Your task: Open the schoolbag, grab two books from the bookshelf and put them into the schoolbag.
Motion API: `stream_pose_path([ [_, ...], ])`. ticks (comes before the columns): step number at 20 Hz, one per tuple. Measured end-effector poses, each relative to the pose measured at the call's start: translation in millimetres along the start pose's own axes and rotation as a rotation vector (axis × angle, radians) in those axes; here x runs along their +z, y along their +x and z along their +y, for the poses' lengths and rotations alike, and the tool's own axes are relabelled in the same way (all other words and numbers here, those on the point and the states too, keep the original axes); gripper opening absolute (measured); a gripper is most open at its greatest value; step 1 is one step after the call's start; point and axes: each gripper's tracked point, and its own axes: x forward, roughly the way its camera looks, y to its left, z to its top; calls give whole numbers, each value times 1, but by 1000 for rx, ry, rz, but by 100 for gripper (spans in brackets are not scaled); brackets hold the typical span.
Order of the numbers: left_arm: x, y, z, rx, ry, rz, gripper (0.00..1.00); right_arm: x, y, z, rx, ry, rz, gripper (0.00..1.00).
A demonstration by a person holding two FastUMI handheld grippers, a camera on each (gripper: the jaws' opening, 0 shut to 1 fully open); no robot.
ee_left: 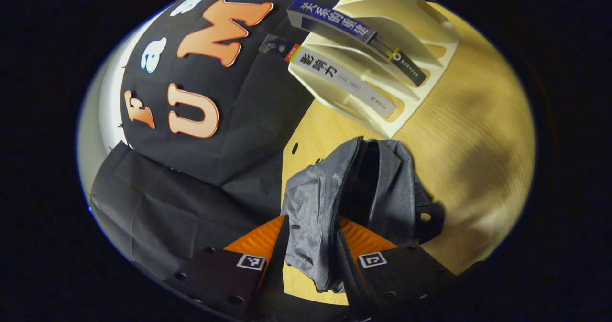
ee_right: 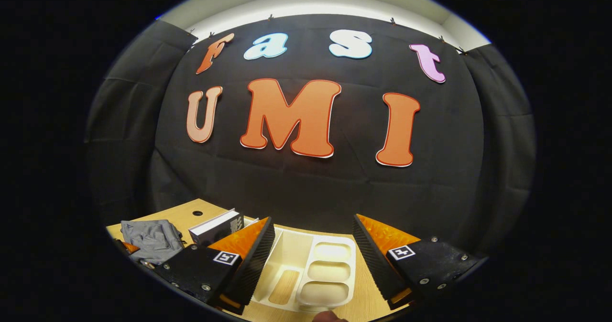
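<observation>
The grey schoolbag (ee_left: pixel 387 188) lies on the wooden table (ee_left: pixel 478 135) with its zip undone and a dark opening showing. My left gripper (ee_left: pixel 311 226) is shut on a bunched flap of the bag beside the zip. Behind the bag stands a cream bookshelf (ee_left: pixel 416 21) with a blue book (ee_left: pixel 330 21) and a white-spined book (ee_left: pixel 344 76) leaning in its slots. In the right gripper view, my right gripper (ee_right: pixel 313 221) hangs open over the bookshelf (ee_right: pixel 330 264), holding nothing. A book (ee_right: pixel 215 226) stands just left of it, and the schoolbag (ee_right: pixel 150 236) lies farther left.
The booth's black cloth wall (ee_right: pixel 311 188) rises right behind the table's far edge. Small round holes (ee_left: pixel 294 148) mark the tabletop near that edge. Bare wood (ee_left: pixel 483 178) stretches beside the bag.
</observation>
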Motion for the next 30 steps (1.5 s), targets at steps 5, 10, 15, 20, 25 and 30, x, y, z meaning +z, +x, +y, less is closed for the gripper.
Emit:
stream_pose_path([
  [5, -20, 18, 8, -37, -43, 75, 24, 7, 0, 7, 14, 1, -10, 97],
  [10, -22, 19, 12, -148, -116, 81, 13, 9, 0, 27, 24, -9, 20, 97],
  [15, -20, 16, 30, -318, -210, 53, 8, 10, 3, 61, 23, -12, 83, 97],
  [20, -24, 24, 56, -480, -271, 3, 8, 17, 15, 101, 34, -35, 133, 97],
  [25, -24, 33, 86, -602, -302, -26, 8, 12, 34, 142, 68, -40, 227, 97],
  [30, -21, 42, 118, -684, -292, -58, 8, 9, 54, 164, 65, -27, 328, 97],
])
